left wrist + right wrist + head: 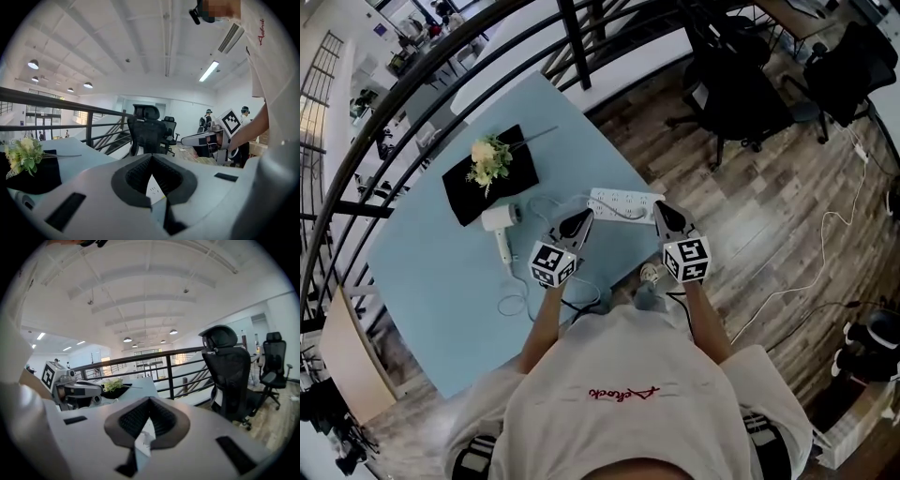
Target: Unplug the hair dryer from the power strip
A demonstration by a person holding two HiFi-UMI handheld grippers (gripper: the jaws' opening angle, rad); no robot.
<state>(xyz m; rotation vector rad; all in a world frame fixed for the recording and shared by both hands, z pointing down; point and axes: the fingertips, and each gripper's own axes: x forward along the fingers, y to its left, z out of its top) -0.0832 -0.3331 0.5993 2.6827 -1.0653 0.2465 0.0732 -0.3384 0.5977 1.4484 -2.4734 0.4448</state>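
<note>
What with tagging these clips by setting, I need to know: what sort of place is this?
Probably an open-plan office, perhaps on an upper level: black office chairs on a wood floor, a black railing beside the blue table, and a strip light on the high white ceiling.

Premises: open-plan office on a mezzanine. Evidence: black swivel office chairs [739, 92], light blue desk [422, 272], wood-plank floor [787, 206], black metal railing [56, 101], ceiling strip lighting [208, 71].

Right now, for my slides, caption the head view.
Left gripper and right gripper, shut, at the power strip; hair dryer nearby.
</note>
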